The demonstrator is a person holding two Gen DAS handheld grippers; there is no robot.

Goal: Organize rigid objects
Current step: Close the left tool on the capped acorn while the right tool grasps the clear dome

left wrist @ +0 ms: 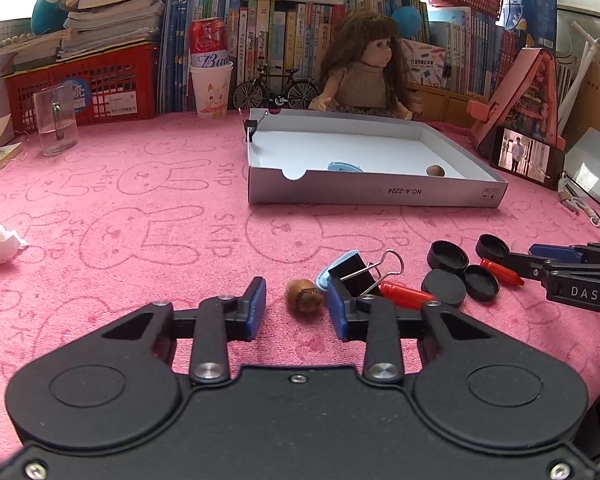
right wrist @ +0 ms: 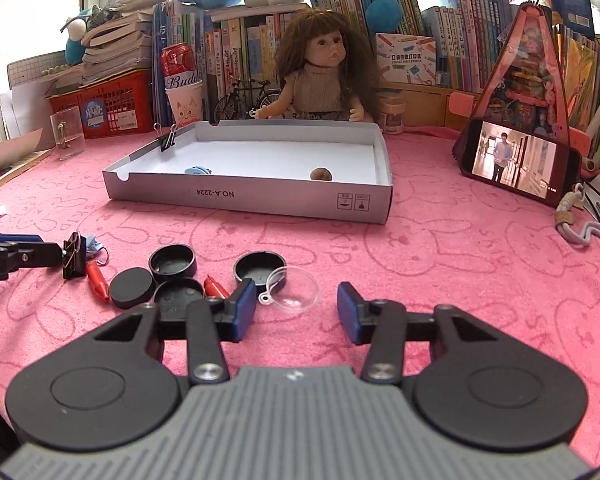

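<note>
left gripper (left wrist: 296, 300) jaws apart around brown ridged acorn (left wrist: 303, 297); right gripper (right wrist: 296, 306) apart.

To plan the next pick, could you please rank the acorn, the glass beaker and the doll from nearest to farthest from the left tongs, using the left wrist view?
1. Acorn: between the fingers of the left tongs.
2. Glass beaker: far left, on the pink cloth.
3. Doll: behind the white box, at the books.
</note>
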